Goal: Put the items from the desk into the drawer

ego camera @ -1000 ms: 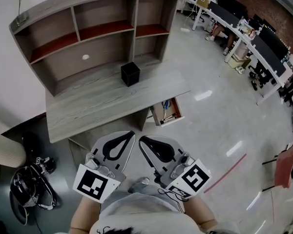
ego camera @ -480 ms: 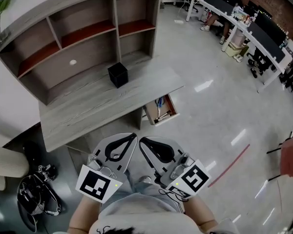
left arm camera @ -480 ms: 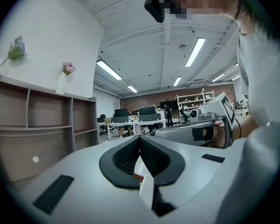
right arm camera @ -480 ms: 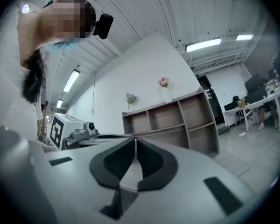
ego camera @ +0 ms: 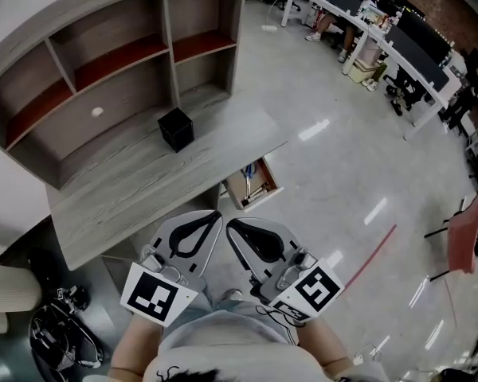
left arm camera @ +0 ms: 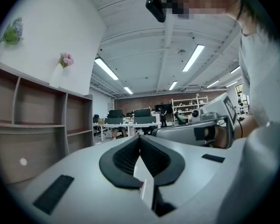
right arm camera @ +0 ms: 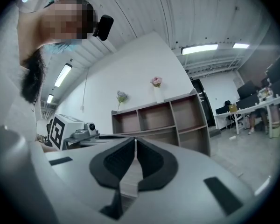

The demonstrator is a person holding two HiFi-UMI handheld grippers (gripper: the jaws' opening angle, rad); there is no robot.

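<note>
Here, left tool (ego camera: 216, 215) and right tool (ego camera: 230, 225) both clenched empty, side by side near the torso (ego camera: 231, 347), apparently angled upward

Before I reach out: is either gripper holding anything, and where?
Nothing is held. The grey left gripper and the grey right gripper both have jaws shut together, empty.

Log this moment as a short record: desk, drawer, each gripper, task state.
desk: grey wood top, shelf unit at its back
on desk: one black box
drawer: open below the desk's right end; small items inside, too small to name
left gripper: jaws together, empty, held near the body, off the desk
right gripper: jaws together, empty, beside the left gripper
task state: black box not yet picked up
</note>
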